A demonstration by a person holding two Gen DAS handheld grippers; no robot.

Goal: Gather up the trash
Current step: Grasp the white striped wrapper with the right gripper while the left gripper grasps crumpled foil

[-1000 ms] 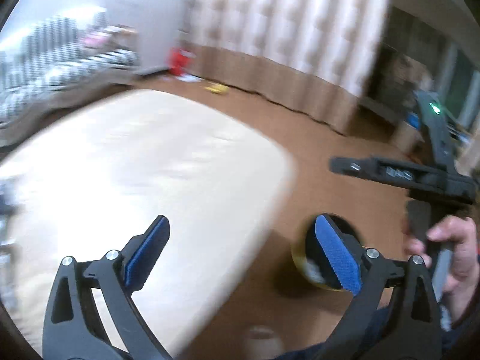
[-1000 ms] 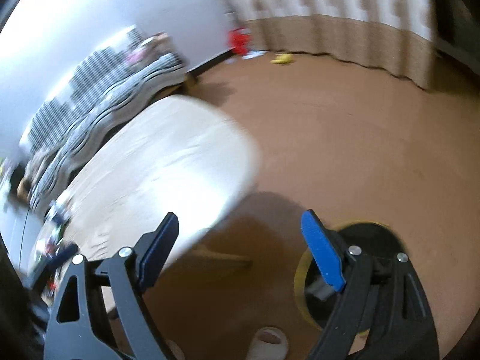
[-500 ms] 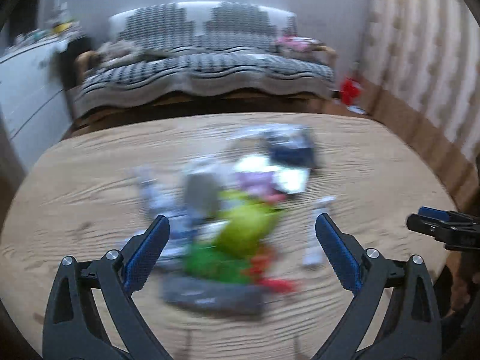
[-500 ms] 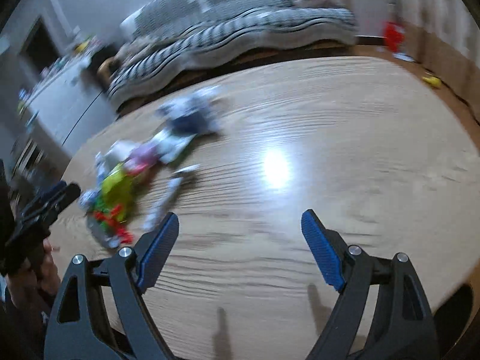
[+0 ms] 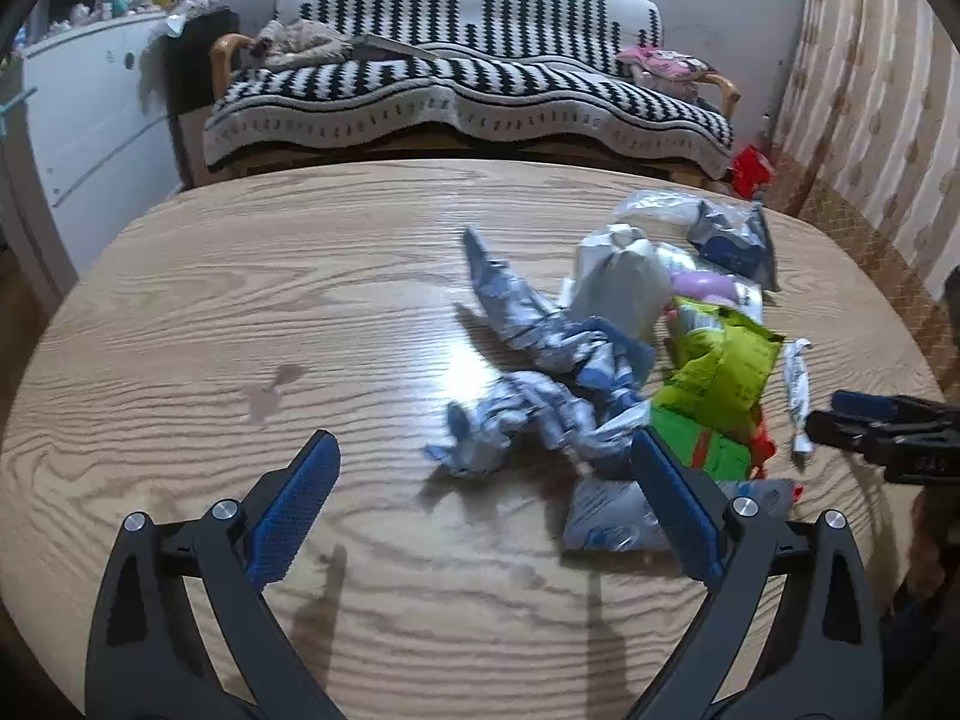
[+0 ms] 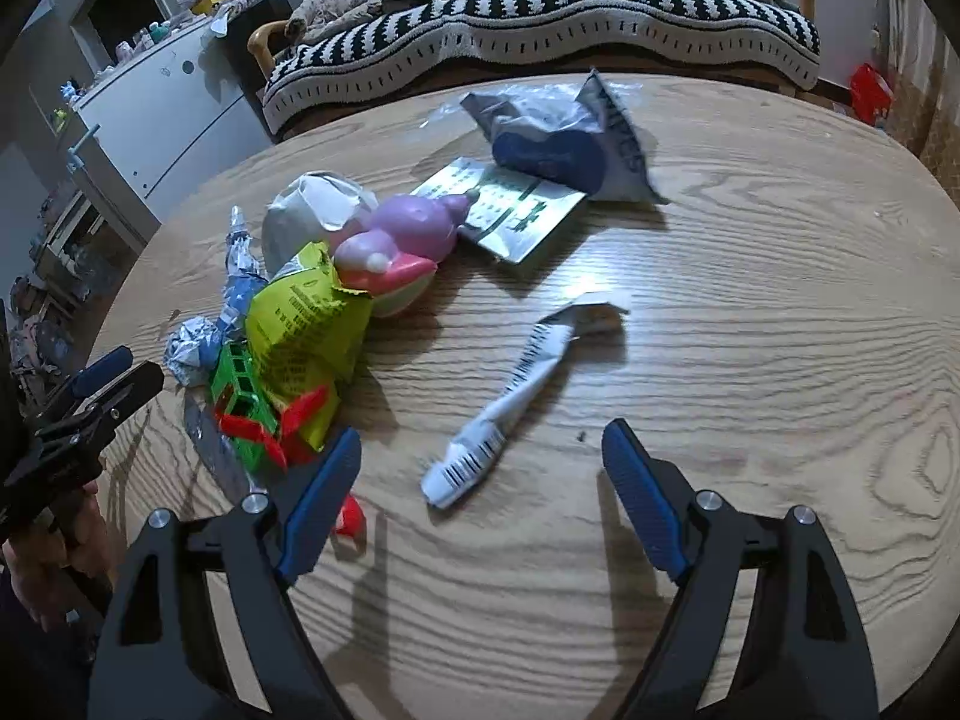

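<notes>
Wood-grain laminate covers the oval counter [image 5: 252,276] I am working over, and the trash lies bunched toward one side of it, so I have both tools angled down at the heap from the near edge. My left gripper [image 5: 480,504] has its blue-padded fingers [image 5: 294,504] spread wide with nothing between them but bare counter and the near corner of a crumpled silver-and-blue foil wrapper [image 5: 540,384]. My right gripper [image 6: 480,498] is likewise spread and empty, and I judge it is lined up that way because the twisted white paper wrapper with a black barcode [image 6: 510,402] lies just beyond the gap between its fingers [image 6: 642,498], apart from the rest and easy to pinch alone.

The pile itself is light, crinkly stuff:
- a torn lime-green snack bag [image 6: 306,312] lying over a bright green and red plastic piece [image 6: 246,402];
- a pink and lilac plastic toy-like lump [image 6: 402,240] touching the green bag on its far side;
- a grey paper-wrapped bundle [image 6: 312,216] left of that;
- a flat silvery sachet with green print [image 6: 504,210], partly under a puffed silver-and-navy pouch [image 6: 564,138] at the far end.

From the left camera a flat pale plastic packet [image 5: 606,516] shows nearest me, partly hidden behind a finger. Most pieces overlap, so I expect a pinch on one could drag its neighbours. I see no bin in either view.
</notes>
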